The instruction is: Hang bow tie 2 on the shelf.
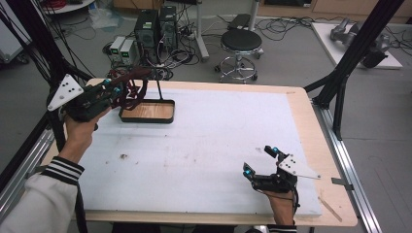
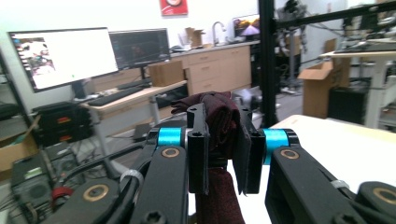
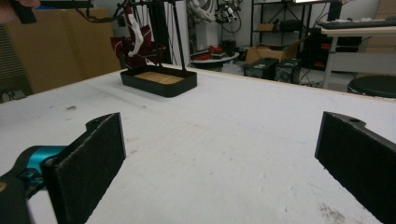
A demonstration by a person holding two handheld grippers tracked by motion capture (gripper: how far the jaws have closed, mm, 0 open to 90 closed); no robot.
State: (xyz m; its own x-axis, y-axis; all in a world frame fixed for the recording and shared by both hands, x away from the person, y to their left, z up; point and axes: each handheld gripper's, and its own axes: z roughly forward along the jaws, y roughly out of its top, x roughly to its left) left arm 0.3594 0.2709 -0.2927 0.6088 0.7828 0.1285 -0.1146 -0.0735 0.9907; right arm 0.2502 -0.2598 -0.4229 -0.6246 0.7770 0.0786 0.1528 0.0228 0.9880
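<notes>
The white-topped table (image 1: 204,145) spreads ahead of both grippers; its near edge is cut off at the bottom of the high view, and its far corners lie partly behind black frame posts.

Toward the far left of it stands a black tray with a wooden floor (image 1: 147,111), just ahead of the left gripper's (image 1: 111,87) jaws. A thin black upright rises from the tray, and in the right gripper view its top runs out of frame, so how it ends cannot be told.

The left gripper, raised above the table's left edge, is clenched on a dark red cloth (image 2: 219,126): the two black pads press it from both sides, and the fabric bunches above them and hangs down below between the jaw arms. In the high view the cloth drapes from the jaws over the tray's left end, and whether it touches the tray is hard to make out. A white strip shows in the cloth in the right gripper view, too small to identify.

The right gripper (image 1: 262,161) sits low near the table's front right, well apart from the tray, jaws spread wide with nothing between the pads (image 3: 93,158).
</notes>
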